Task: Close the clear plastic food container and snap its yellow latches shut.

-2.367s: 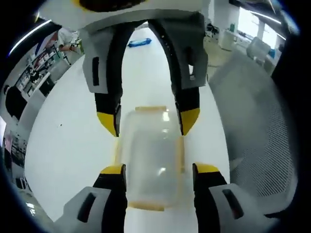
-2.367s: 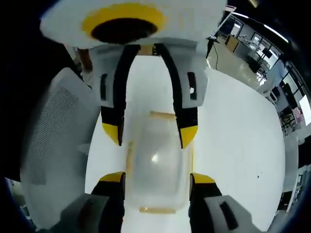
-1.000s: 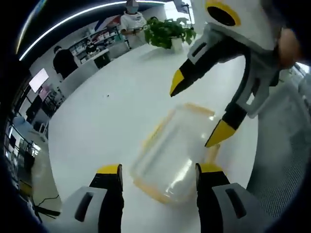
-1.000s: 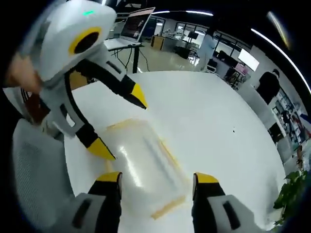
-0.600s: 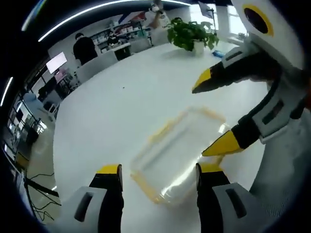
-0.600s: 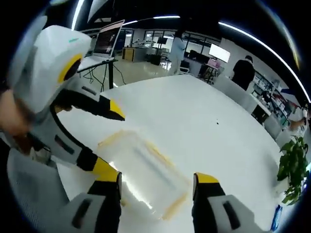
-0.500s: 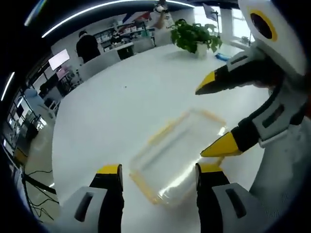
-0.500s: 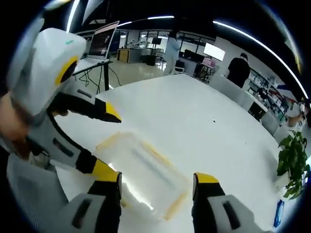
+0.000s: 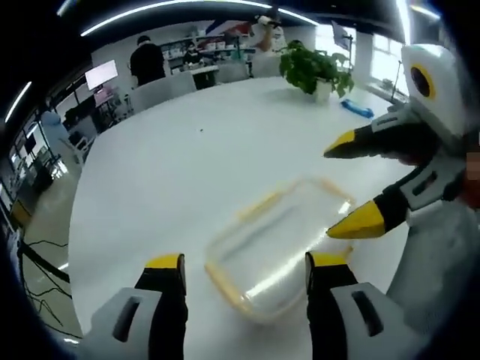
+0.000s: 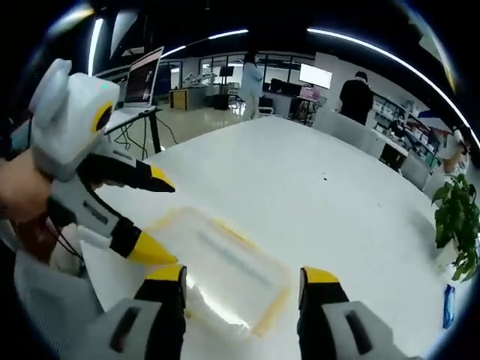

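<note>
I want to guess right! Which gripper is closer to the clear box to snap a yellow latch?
Probably the right gripper: one of its yellow tips hangs at the clear box's edge, while the left gripper sits a bit back from it.

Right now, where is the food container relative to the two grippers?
The clear container lies on the white table, just ahead of the open left gripper. In the left gripper view, the open right gripper hangs at its right end.

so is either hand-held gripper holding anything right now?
Nothing held. Both the left hand-held gripper and right hand-held gripper are open, off the container on the table.
</note>
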`<state>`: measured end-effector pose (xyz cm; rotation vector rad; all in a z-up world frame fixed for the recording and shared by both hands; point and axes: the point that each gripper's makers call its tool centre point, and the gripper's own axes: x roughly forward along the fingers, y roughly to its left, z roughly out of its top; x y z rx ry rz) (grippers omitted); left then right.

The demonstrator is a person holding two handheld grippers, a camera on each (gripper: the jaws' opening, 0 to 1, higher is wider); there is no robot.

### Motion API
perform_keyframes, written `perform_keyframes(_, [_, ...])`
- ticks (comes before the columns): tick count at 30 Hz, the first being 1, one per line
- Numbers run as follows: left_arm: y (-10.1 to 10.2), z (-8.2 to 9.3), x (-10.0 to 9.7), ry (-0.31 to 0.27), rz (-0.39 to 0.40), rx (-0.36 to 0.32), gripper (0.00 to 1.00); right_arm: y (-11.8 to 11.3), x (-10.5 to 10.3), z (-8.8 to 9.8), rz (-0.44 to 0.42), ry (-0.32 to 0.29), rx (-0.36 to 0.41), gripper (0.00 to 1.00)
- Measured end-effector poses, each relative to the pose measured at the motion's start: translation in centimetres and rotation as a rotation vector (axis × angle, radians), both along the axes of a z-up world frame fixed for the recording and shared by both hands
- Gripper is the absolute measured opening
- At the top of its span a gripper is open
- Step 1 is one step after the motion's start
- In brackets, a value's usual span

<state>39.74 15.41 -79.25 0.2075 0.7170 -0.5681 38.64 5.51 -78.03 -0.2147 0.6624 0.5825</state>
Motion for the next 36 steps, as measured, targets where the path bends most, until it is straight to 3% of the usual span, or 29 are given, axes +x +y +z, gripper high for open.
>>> perform_keyframes(4, [0.7,0.0,-0.2,0.005,0.051,-0.061,0.61,-0.5,0.4,0.3,-0.051,-0.003,0.097,0.63])
perform_keyframes(6, [0.3,-0.7,-1.1,0.100,0.071,-0.129,0.64,-0.6,0.2,0.1,-0.065,0.022,0.152,0.64])
perform_keyframes(8, [0.4,-0.5,-0.8,0.093,0.096,-0.174,0.65,-1.1,0.2,-0.2,-0.089,0.031,0.167,0.63])
perform_keyframes(10, [0.8,-0.6,-0.9,0.092,0.097,-0.164,0.64,-1.4,0.2,-0.8,-0.107,0.042,0.180,0.63])
perform_keyframes(15, [0.7,-0.9,-0.8,0.088,0.115,-0.239,0.60,-1.6,-0.6,-2.3,-0.151,0.116,0.232,0.63])
perform_keyframes(17, [0.5,-1.5,-0.9,0.127,0.137,-0.288,0.62,-1.5,-0.8,-2.9,-0.159,0.138,0.243,0.65])
perform_keyframes(28, [0.9,-1.9,-0.8,0.157,0.165,-0.295,0.60,-1.5,-0.5,-3.4,-0.164,0.165,0.254,0.64])
perform_keyframes(33, [-0.2,-1.9,-1.2,0.196,0.154,-0.337,0.61,-1.3,-0.9,-4.2,-0.161,0.220,0.244,0.58])
perform_keyframes(36, [-0.9,-2.3,-1.6,0.218,0.126,-0.321,0.60,-0.8,-1.1,-4.6,-0.149,0.238,0.244,0.59])
